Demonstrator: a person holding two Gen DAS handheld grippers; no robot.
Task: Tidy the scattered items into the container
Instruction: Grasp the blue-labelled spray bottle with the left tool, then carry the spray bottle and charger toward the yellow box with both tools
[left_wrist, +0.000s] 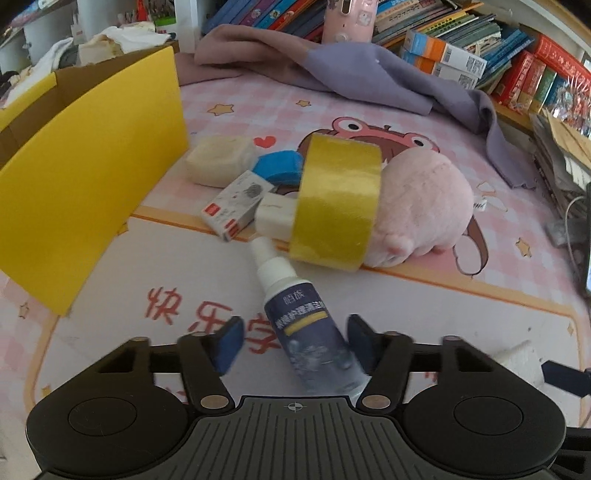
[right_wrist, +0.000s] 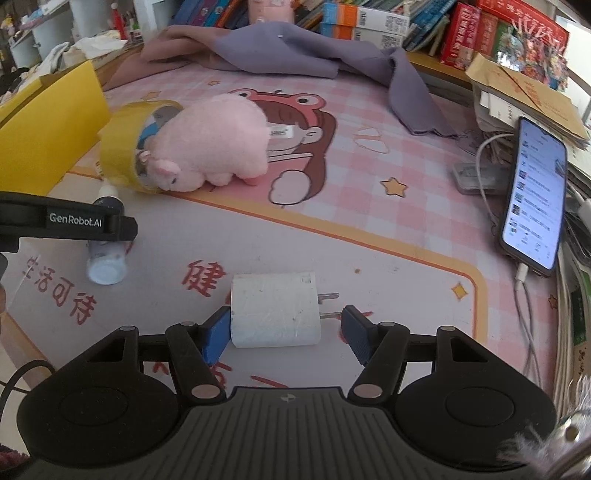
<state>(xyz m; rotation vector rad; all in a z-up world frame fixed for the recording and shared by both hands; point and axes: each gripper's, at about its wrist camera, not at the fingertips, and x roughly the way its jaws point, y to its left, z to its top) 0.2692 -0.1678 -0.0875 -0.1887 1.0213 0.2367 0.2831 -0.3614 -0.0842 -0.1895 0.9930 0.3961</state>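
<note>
A dark blue and white spray bottle (left_wrist: 308, 325) lies on the pink mat between the open jaws of my left gripper (left_wrist: 295, 345); the right pad touches it, the left pad stands apart. Beyond it lie a yellow tape roll (left_wrist: 338, 203), a pink plush pig (left_wrist: 424, 206), a small white box (left_wrist: 236, 205), a blue item (left_wrist: 279, 168) and a cream case (left_wrist: 218, 158). The yellow cardboard box (left_wrist: 92, 177) stands at the left. My right gripper (right_wrist: 282, 332) is open around a white charger plug (right_wrist: 275, 310); the left pad touches it. The bottle (right_wrist: 107, 258) shows under the left gripper there.
A purple cloth (left_wrist: 369, 74) lies at the back of the mat. Books (left_wrist: 535, 74) line the back and right edge. A lit phone (right_wrist: 533, 192) leans at the right with white cables (right_wrist: 524, 295). A pink bottle (left_wrist: 349, 18) stands at the back.
</note>
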